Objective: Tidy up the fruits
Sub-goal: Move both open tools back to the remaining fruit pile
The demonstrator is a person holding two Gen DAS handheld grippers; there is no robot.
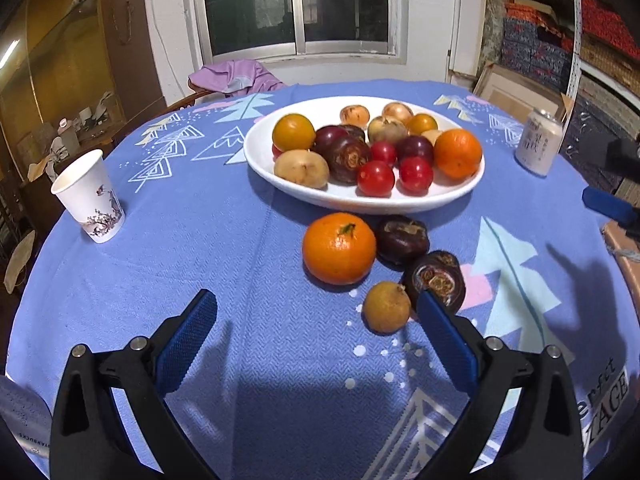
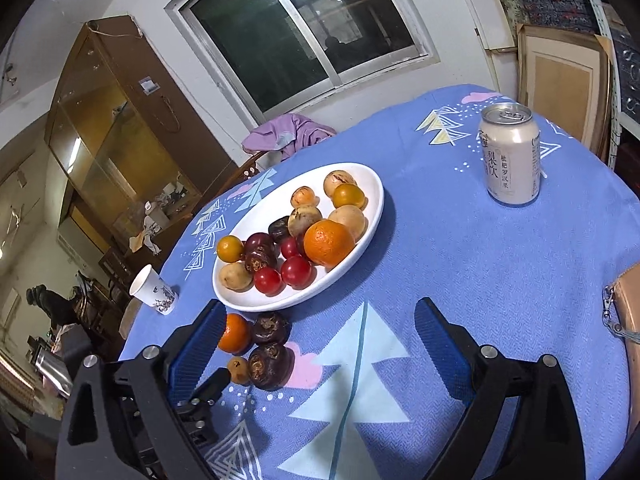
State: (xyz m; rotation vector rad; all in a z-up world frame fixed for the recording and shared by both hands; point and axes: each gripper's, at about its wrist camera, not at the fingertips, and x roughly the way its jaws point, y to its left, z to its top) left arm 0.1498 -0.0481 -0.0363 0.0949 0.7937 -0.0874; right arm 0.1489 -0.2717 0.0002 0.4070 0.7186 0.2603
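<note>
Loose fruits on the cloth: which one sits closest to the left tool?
The small tan fruit, just inside the left tool's right finger. The orange and two dark chestnuts lie nearer the plate.

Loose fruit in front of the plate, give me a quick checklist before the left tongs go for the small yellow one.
1. Left tongs open and holding nothing: ok.
2. Small yellow fruit in plain sight on the cloth: ok.
3. Fruit between the fingers: not ok; it lies near the right finger, off centre.
4. Room around the fruit: not ok; a dark purple fruit lies close beside it, whether touching is unclear.
5. Space on the white plate: ok; bare on its left side.
6. Right tongs open and holding nothing: ok.
</note>
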